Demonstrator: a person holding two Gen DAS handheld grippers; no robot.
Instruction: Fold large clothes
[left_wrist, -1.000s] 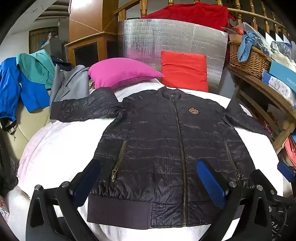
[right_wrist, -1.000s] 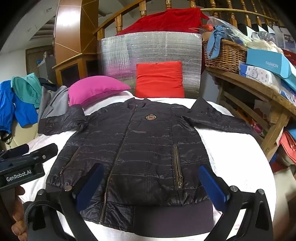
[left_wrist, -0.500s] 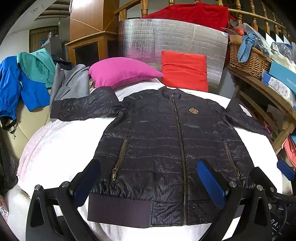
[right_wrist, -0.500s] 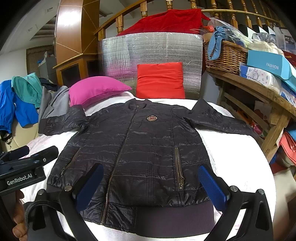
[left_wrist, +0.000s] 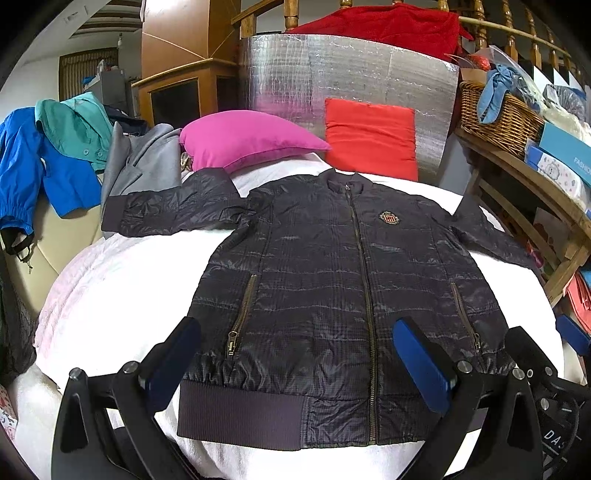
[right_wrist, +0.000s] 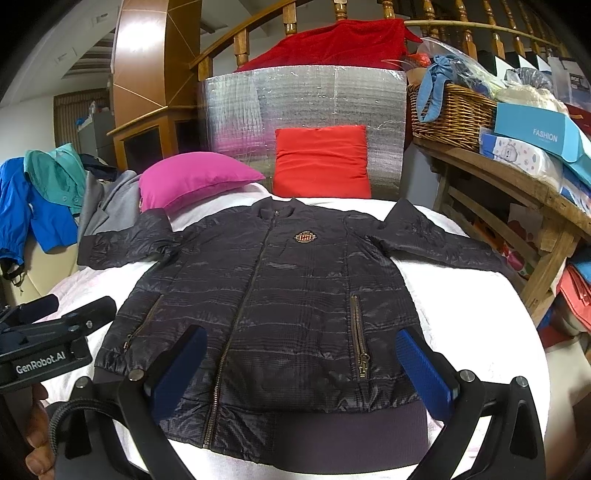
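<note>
Lying flat on the bed (left_wrist: 110, 295), dark jacket (left_wrist: 332, 288), collar toward far-edge pillows (left_wrist: 243, 144), sleeves outspread, left tongs (left_wrist: 295, 362) and right tongs (right_wrist: 299, 369) both apart above hem.

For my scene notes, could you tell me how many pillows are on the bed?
2: a pink pillow behind the jacket's left shoulder, and a red pillow upright against the silver panel. Others may be hidden.

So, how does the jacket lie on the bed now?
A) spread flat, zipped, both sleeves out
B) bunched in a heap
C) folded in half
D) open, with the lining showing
A: the jacket lies flat on the bed, zip closed to the collar, both sleeves stretched sideways.
</note>
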